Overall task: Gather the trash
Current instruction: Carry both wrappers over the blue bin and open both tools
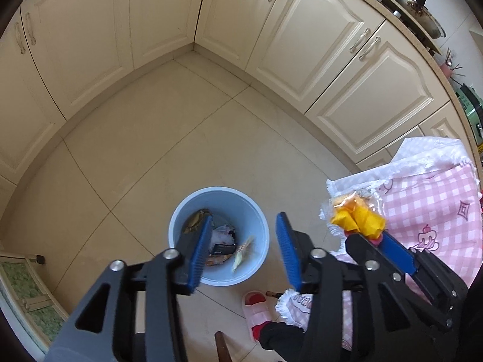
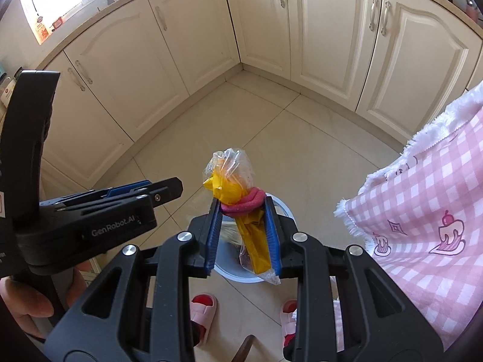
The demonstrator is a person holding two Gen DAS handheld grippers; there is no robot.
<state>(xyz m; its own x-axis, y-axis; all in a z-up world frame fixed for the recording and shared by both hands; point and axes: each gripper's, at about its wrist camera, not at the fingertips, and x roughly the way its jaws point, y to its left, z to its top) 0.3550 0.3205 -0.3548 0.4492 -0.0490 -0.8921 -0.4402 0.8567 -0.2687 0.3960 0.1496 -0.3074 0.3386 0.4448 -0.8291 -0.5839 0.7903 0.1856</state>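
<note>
A light blue bin (image 1: 259, 235) stands on the tiled floor with several scraps inside. My left gripper (image 1: 244, 250) hangs over it, open, pads wide apart. Through the gap a blurred tan wrapper (image 1: 243, 253) shows inside the bin's mouth, touching neither pad. My right gripper (image 2: 241, 203) is shut on a bundle of trash: a yellow wrapper (image 2: 256, 241) in clear plastic, with a pink loop (image 2: 246, 203) around it at the fingertips. The bin's rim (image 2: 285, 211) shows just beneath this bundle. In the left wrist view the yellow bundle (image 1: 359, 220) and right gripper (image 1: 379, 239) are to the right of the bin.
Cream cabinet doors (image 1: 302, 39) wrap the corner behind the bin. A pink checked tablecloth (image 2: 422, 211) with white fringe hangs at the right. The person's feet in pink slippers (image 2: 203, 310) stand just below the bin. A hand (image 2: 27, 307) holds the left gripper.
</note>
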